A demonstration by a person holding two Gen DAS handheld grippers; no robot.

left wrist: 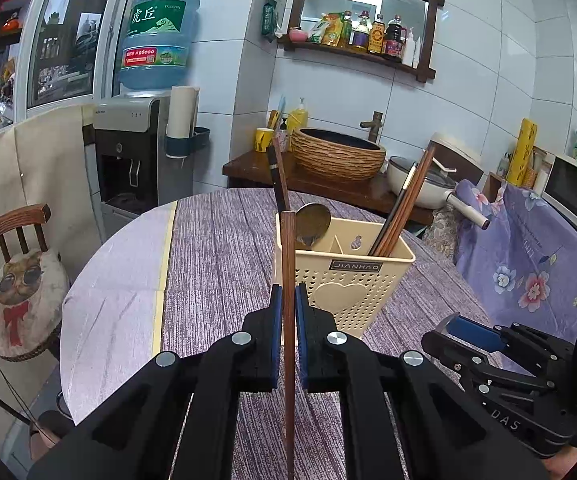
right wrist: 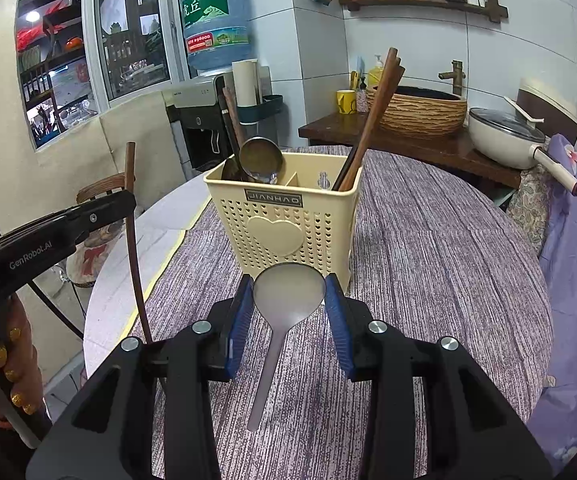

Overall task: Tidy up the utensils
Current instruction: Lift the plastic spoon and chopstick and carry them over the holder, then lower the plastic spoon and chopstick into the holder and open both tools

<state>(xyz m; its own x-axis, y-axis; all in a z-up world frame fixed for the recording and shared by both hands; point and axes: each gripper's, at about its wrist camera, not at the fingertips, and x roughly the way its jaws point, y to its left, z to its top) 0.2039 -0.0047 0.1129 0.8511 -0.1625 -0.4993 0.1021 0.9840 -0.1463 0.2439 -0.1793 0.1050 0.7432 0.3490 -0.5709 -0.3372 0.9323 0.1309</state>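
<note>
1. Left claw point(left wrist: 287, 312): clamped on a single wooden chopstick point(left wrist: 288, 280), held near upright, long axis running from below the claw up past the pads.
2. Right claw point(right wrist: 289, 300): pads gripping the bowl of a pale spoon point(right wrist: 288, 290) from both sides, handle hanging toward the camera, bowl end forward.
3. Key relation: cream utensil caddy point(right wrist: 280, 216) stands dead ahead of both claws on the tabletop point(right wrist: 428, 240), its open top above the claw tips in both views. Right claw looks closer and more centred on it.
4. Caddy contents: left compartment holds a metal ladle point(right wrist: 261, 158) and dark-handled pieces; right compartment holds a chopstick bundle point(right wrist: 368, 120), leaning right.
5. Judgement: chopstick belongs right, spoon left, so the paths cross.
6. Obstructions: ladle bowl and leaning sticks crowd both openings; centre divider is narrow. Tabletop around the caddy carries nothing else in view.
</note>
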